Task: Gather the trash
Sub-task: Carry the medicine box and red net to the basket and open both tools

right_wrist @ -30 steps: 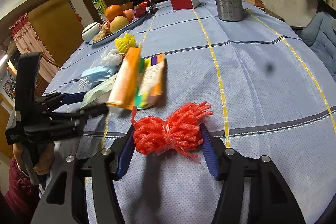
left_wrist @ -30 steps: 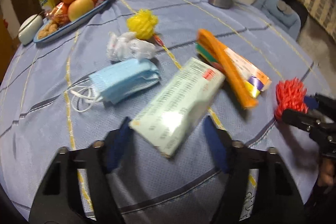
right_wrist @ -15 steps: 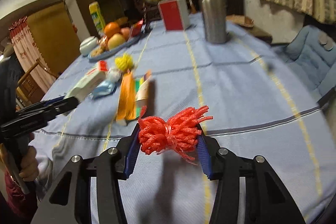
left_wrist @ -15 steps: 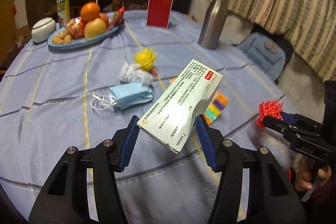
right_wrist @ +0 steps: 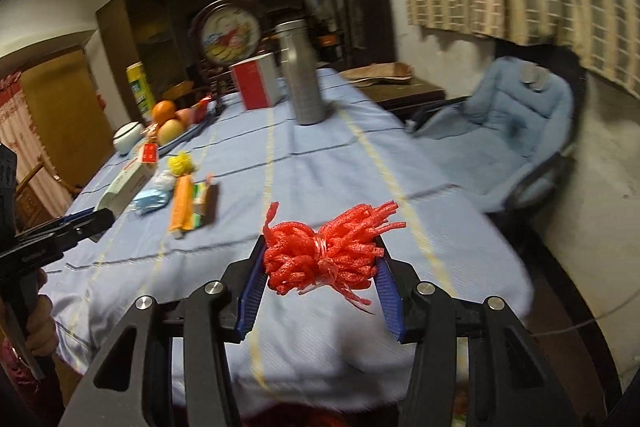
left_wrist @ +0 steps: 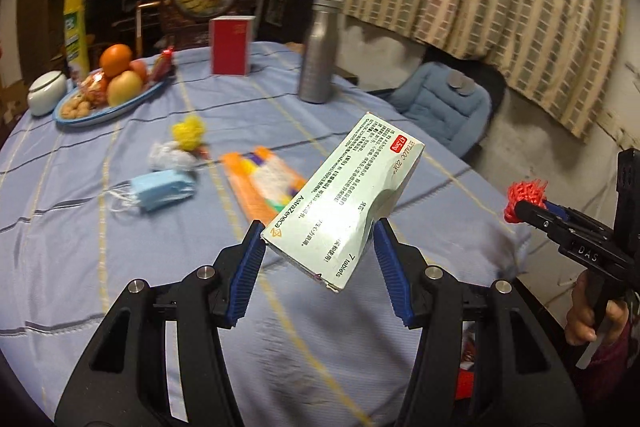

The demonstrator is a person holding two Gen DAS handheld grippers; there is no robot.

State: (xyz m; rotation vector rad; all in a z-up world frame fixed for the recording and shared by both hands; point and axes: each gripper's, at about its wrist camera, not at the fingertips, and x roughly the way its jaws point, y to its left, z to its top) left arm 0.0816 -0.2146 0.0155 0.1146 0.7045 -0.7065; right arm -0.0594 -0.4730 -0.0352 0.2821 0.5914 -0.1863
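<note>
My left gripper (left_wrist: 320, 239) is shut on a pale green medicine box (left_wrist: 344, 199) and holds it tilted above the blue tablecloth (left_wrist: 120, 267). My right gripper (right_wrist: 320, 259) is shut on a red foam net bundle (right_wrist: 328, 251), lifted near the table's front edge; it also shows in the left wrist view (left_wrist: 524, 197). On the table lie a blue face mask (left_wrist: 160, 189), a crumpled white wrapper (left_wrist: 170, 157), a yellow foam net (left_wrist: 188, 133) and an orange snack wrapper (left_wrist: 260, 183).
A fruit plate (left_wrist: 108, 95), a white lidded jar (left_wrist: 46, 93), a red box (left_wrist: 230, 45) and a steel bottle (left_wrist: 318, 53) stand at the far side. A blue padded chair (right_wrist: 508, 131) sits right of the table. Something red lies on the floor below the edge (left_wrist: 470, 383).
Both grippers have lifted their items off the table and drawn back toward the front edge. The medicine box and the red net are now held in the air.
</note>
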